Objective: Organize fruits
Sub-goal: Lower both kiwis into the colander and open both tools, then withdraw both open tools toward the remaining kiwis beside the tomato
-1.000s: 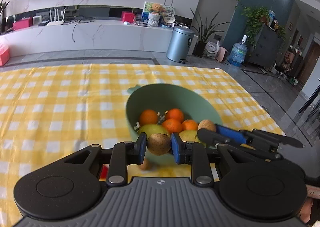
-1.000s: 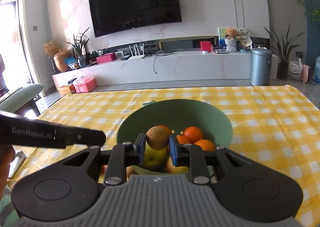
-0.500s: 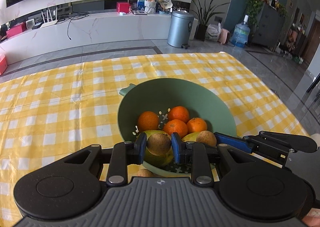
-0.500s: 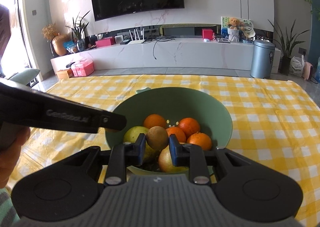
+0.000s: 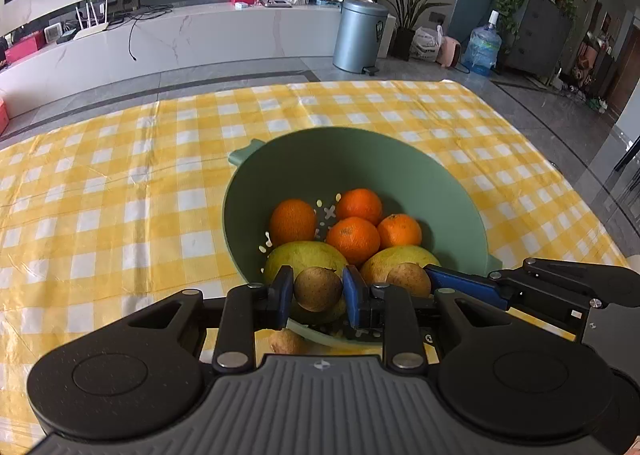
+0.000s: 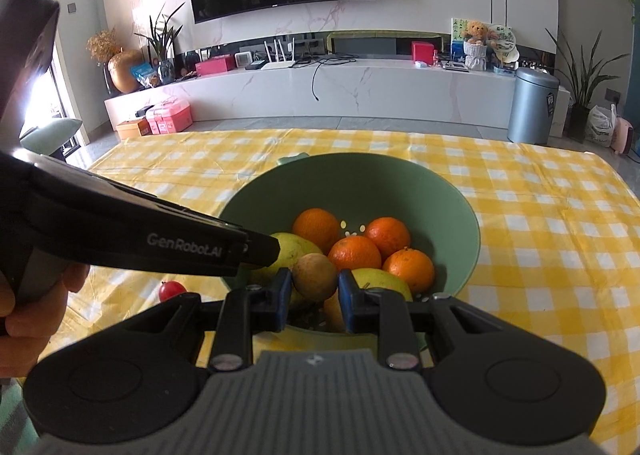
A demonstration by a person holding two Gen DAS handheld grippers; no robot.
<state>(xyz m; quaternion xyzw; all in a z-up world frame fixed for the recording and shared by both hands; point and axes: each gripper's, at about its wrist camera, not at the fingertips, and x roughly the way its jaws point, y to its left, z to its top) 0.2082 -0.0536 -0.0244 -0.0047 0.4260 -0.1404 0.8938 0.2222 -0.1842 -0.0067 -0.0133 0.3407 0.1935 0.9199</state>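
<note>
A green strainer bowl [image 5: 360,135] on the yellow checked cloth holds several oranges [image 5: 354,239] and two yellow-green pears [image 5: 308,257]. My left gripper [image 5: 318,297] is shut on a small brown round fruit [image 5: 318,287] just above the bowl's near rim. My right gripper [image 6: 314,287] is shut on a second brown fruit [image 6: 314,275], also over the near rim and close beside the left one. In the left wrist view that second fruit [image 5: 408,279] shows to the right, against a blue finger [image 5: 460,283].
A third brown fruit [image 5: 286,341] lies on the cloth under my left gripper, by the bowl. A small red fruit [image 6: 172,290] sits left of the bowl. A hand [image 6: 36,315] grips the left tool. The checked table [image 5: 120,195] stretches left and beyond the bowl.
The left gripper moved forward and lower, from short of the bowl to above its near rim, fruit still held. The right gripper tilted down a little and kept its fruit.
</note>
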